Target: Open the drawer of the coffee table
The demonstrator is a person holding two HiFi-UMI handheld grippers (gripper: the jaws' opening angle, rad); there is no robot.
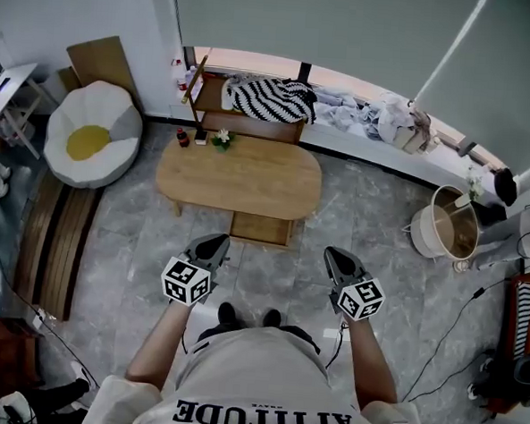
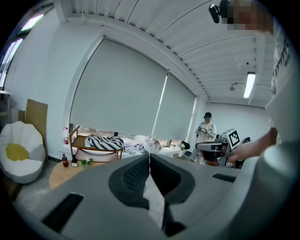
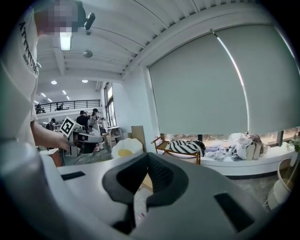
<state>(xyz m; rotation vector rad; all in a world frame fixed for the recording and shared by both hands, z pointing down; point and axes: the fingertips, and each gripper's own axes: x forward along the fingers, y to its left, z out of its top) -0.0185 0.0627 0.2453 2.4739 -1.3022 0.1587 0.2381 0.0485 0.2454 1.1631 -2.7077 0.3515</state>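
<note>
The oval wooden coffee table [image 1: 240, 174] stands on the grey tiled floor ahead of me. Its drawer [image 1: 261, 227] shows as a wooden box under the near edge, close to the middle. My left gripper [image 1: 216, 243] hangs above the floor just short of the table's near left side, clear of the drawer. My right gripper [image 1: 334, 255] hangs at the same distance, to the right of the drawer. In the left gripper view the jaws [image 2: 149, 157] meet at their tips with nothing between them. The right gripper [image 3: 147, 157] is likewise shut and empty.
Small bottles [image 1: 182, 138] and a little plant [image 1: 221, 138] stand at the table's far left. Behind it is a wooden chair [image 1: 249, 122] with a striped cloth. An egg-shaped beanbag [image 1: 89, 133] sits left, a round basket [image 1: 450, 229] right, and cables [image 1: 459, 326] cross the floor.
</note>
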